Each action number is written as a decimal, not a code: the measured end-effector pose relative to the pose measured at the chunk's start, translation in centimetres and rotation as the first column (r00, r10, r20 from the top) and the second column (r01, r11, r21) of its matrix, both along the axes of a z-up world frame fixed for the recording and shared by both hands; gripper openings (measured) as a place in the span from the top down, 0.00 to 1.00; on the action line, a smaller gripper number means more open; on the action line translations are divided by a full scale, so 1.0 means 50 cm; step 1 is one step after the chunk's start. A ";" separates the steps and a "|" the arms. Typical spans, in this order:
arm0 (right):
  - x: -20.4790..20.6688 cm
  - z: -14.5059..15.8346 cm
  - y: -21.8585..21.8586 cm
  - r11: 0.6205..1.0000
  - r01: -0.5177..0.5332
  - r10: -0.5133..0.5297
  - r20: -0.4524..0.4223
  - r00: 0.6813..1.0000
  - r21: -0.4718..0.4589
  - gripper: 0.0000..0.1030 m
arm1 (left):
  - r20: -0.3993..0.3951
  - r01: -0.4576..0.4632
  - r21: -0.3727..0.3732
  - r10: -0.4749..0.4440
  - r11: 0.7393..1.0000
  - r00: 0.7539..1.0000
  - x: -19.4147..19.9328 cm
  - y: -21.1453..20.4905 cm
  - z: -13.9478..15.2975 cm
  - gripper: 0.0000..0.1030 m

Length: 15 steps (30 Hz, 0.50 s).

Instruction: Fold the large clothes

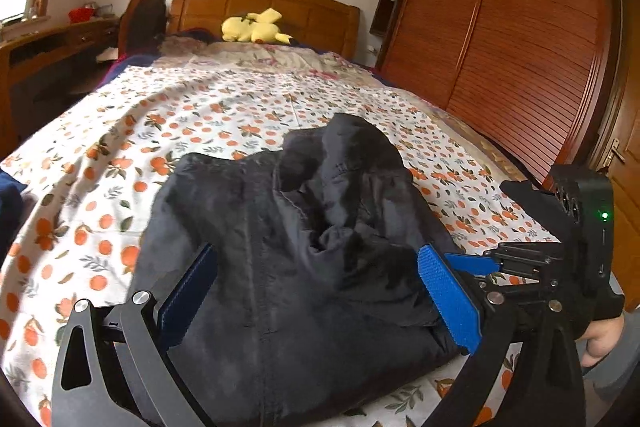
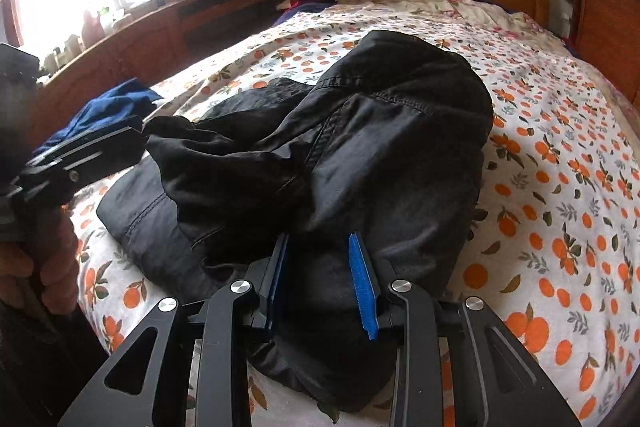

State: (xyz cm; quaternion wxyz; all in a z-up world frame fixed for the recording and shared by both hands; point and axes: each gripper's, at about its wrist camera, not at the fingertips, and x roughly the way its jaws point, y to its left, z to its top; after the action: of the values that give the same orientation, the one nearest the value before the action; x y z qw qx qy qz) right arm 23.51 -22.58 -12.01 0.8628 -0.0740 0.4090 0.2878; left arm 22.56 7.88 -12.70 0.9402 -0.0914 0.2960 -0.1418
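Mid-fold: left claw (image 1: 320, 303) gapes over the jacket (image 1: 304, 247); right claw (image 2: 322, 283), apart, straddles cloth, needs closing.

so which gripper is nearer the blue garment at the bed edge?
Left. The left gripper sits beside the blue garment; the right gripper is over the black jacket.

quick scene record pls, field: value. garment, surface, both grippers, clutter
garment: black jacket, bunched, partly folded
surface: bed sheet, orange-fruit print
left hand-held gripper: open, straddling the jacket's near edge
right hand-held gripper: open, fabric between its fingers
clutter: yellow plush toy by headboard; blue garment at bed's left edge
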 end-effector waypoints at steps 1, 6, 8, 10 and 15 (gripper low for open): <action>0.000 0.000 -0.001 1.000 0.002 -0.002 0.000 1.000 0.005 0.71 | -0.004 0.003 -0.001 -0.003 1.000 1.000 0.004 -0.003 -0.002 0.03; -0.002 0.008 -0.002 1.000 0.003 -0.003 0.008 1.000 0.004 0.72 | -0.042 0.036 -0.012 -0.036 0.999 0.998 0.024 -0.021 -0.024 0.35; -0.005 0.016 -0.004 1.000 0.003 -0.003 0.018 1.000 -0.002 0.70 | -0.059 0.065 -0.045 -0.067 0.997 0.996 0.027 -0.020 -0.031 0.46; -0.009 0.022 -0.008 1.000 0.003 -0.002 0.031 1.000 -0.010 0.66 | -0.059 0.074 -0.050 -0.077 0.996 0.995 0.025 -0.023 -0.033 0.55; -0.020 0.036 -0.030 1.000 0.003 -0.002 0.055 0.998 -0.026 0.63 | -0.044 0.093 -0.005 -0.093 0.996 0.995 0.011 -0.037 -0.028 0.89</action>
State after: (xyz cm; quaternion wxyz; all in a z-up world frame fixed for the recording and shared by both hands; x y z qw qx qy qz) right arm 22.49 -24.11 -10.22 0.8730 -0.0928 0.3889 0.2792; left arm 23.13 6.05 -14.12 0.9257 -0.0821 0.3203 -0.1838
